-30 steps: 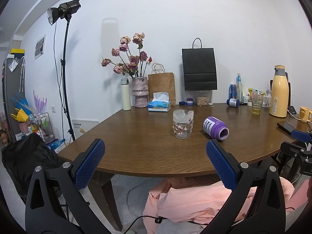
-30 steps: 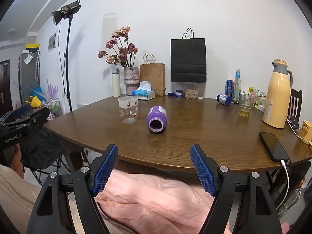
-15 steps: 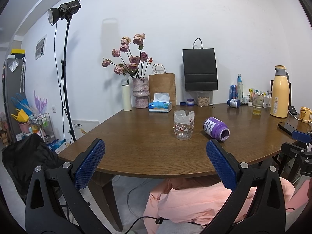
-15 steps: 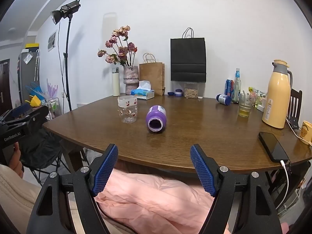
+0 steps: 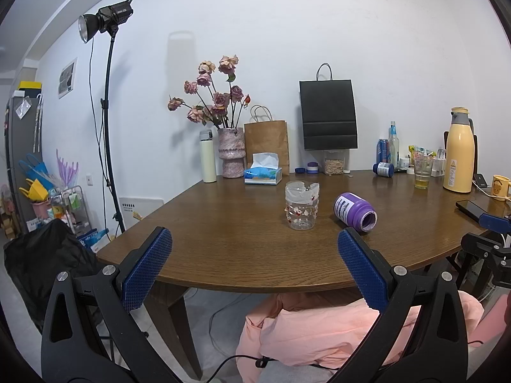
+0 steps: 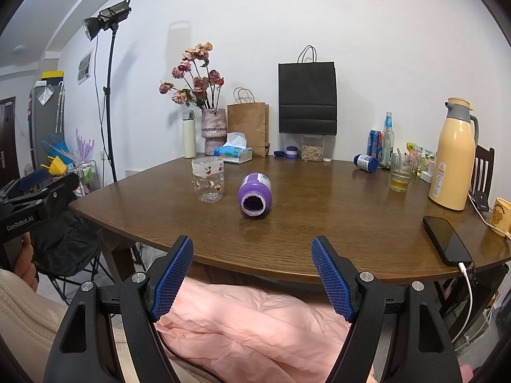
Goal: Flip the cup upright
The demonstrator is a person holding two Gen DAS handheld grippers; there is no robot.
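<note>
Even, fairly bright indoor light is filling both views, and the white wall (image 5: 383,48) is catching soft shadows behind the flowers (image 5: 214,92) and the black bag (image 6: 307,97). The table (image 6: 319,223) is showing mild glare, while straight lines are bowing toward the dark, vignetted fisheye corners.

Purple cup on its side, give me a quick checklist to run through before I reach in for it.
1. Purple cup lying on its side, mouth toward the grippers: ok.
2. Right gripper open, empty: ok.
3. Left gripper open, empty: ok.
4. Bare table between right gripper and cup: ok.
5. Clear glass beside cup, not touching: ok.
6. Phone near table edge, off the approach line: ok.
</note>
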